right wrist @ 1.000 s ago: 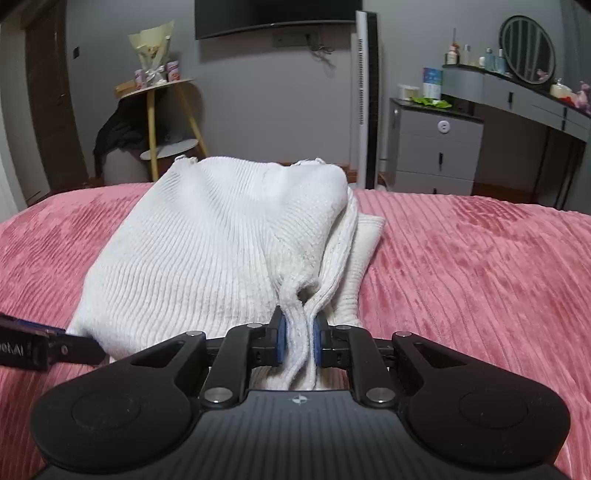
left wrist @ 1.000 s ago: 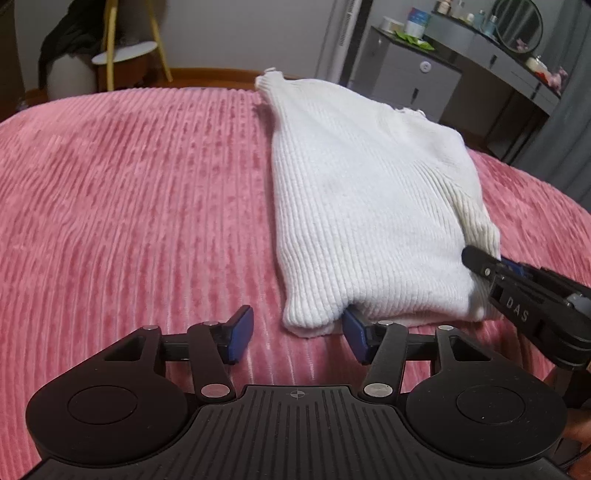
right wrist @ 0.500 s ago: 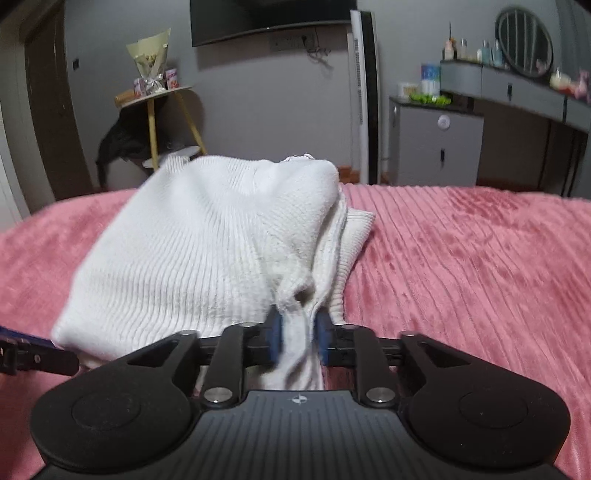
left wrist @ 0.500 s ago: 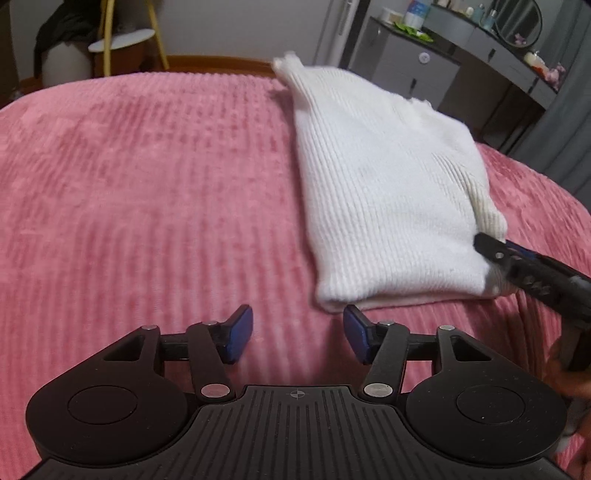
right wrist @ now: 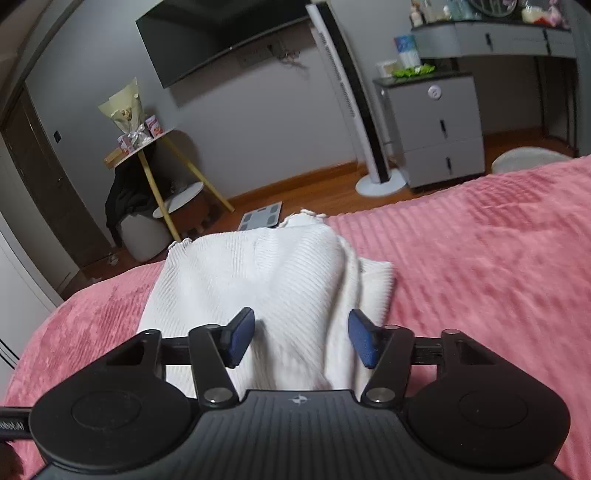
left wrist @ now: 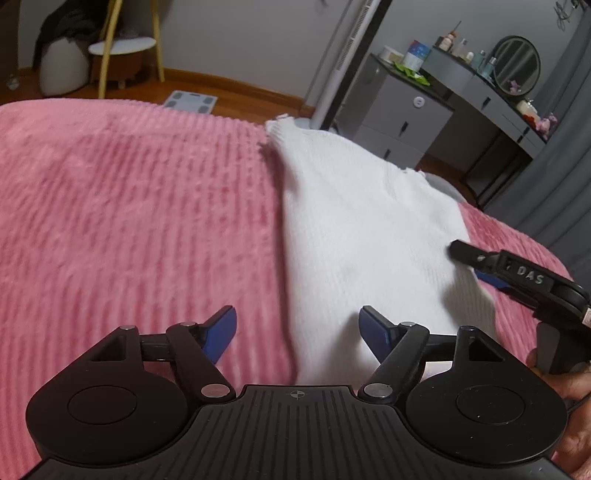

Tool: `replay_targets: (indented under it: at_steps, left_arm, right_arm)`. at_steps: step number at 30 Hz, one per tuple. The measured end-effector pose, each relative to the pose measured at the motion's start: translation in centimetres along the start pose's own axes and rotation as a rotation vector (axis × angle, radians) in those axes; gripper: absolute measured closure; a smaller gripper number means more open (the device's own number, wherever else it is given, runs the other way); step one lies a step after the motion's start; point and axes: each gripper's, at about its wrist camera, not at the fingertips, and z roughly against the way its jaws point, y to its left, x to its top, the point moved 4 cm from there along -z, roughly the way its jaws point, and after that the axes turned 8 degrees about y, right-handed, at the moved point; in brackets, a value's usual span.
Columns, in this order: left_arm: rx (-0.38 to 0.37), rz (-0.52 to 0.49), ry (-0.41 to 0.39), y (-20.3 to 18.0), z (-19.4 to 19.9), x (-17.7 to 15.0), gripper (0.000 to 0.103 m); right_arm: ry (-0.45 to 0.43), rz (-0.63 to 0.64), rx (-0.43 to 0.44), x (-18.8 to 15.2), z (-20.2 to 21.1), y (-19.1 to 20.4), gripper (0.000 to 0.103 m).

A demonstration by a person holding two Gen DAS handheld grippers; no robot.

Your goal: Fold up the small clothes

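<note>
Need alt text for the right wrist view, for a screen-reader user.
The right gripper is open over the near edge of a folded white knit sweater that lies on a pink ribbed bedspread, its jaws having just opened and its blue pads clear of the cloth. Behind stand a grey drawer cabinet, a white tower fan and a wall-mounted TV.

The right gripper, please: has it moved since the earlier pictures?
Yes. The right gripper has backed off the white sweater, jaws just opening and releasing its fold.

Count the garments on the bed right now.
1. A white knit sweater, folded, lies on the pink bedspread ahead of both open grippers, neither pinching it. Anything under it would be hidden.
</note>
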Motion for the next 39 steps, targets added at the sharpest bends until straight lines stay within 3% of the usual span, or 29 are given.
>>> replay_targets:
  at_steps: [4, 6, 8, 9, 10, 11, 14, 17, 22, 24, 26, 29, 31, 34, 39]
  left_arm:
    - [-0.028, 0.012, 0.001, -0.5, -1.6, 1.2, 0.019]
    - [-0.032, 0.023, 0.006, -0.5, -2.3, 1.7, 0.018]
    - [-0.036, 0.039, 0.008, -0.6, -3.0, 2.1, 0.018]
    - [-0.036, 0.041, 0.01, -0.6, -3.2, 2.4, 0.018]
    - [-0.03, 0.041, 0.008, -0.7, -3.4, 2.5, 0.018]
    - [-0.024, 0.038, 0.002, -0.9, -3.5, 2.7, 0.018]
    - [-0.024, 0.009, -0.009, -1.5, -3.5, 3.1, 0.018]
    - [-0.025, -0.008, -0.009, -1.9, -4.1, 3.3, 0.017]
    - [-0.022, -0.012, 0.01, -1.7, -5.4, 3.0, 0.013]
    - [-0.026, 0.005, 0.02, -1.4, -5.9, 2.7, 0.011]
    - [-0.025, 0.025, 0.008, -1.5, -5.0, 2.7, 0.015]
    - [0.001, -0.019, -0.095, -2.0, -2.3, 3.7, 0.016]
    - [0.031, -0.035, -0.15, -2.7, -1.7, 4.7, 0.015]
    - [0.087, 0.0, -0.189, -3.2, -2.8, 6.1, 0.012]
    - [0.182, 0.103, -0.201, -2.7, -6.3, 8.6, 0.006]
  right_arm:
    - [0.07, -0.006, 0.018, 0.5, -2.0, 0.0, 0.059]
    - [0.1, -0.027, 0.038, 0.5, -2.9, -0.4, 0.046]
    - [0.104, -0.062, 0.084, 0.8, -3.2, -0.6, 0.043]
    - [0.099, -0.071, 0.1, 1.0, -3.3, -0.7, 0.048]
    - [0.091, -0.052, 0.102, 1.1, -3.3, -0.5, 0.07]
    - [0.074, -0.02, 0.089, 1.2, -3.2, -0.2, 0.084]
    - [-0.036, 0.113, -0.015, 1.3, -1.7, 0.8, 0.092]
    - [-0.149, 0.196, -0.16, 1.0, -1.0, 1.0, 0.092]
    - [-0.135, 0.31, -0.251, -1.2, -3.6, 0.6, 0.092]
    - [-0.138, 0.29, -0.252, -2.0, -4.6, -0.6, 0.088]
    - [-0.14, 0.237, -0.207, -1.8, -4.3, -1.2, 0.087]
    - [-0.156, 0.123, -0.152, -0.4, -1.5, -1.8, 0.073]
    - [-0.211, 0.048, -0.146, 0.7, 0.2, -1.9, 0.073]
    - [-0.203, 0.057, -0.11, 2.2, -0.3, 0.3, 0.073]
    - [-0.172, 0.178, -0.166, 4.2, -4.8, 3.8, 0.073]
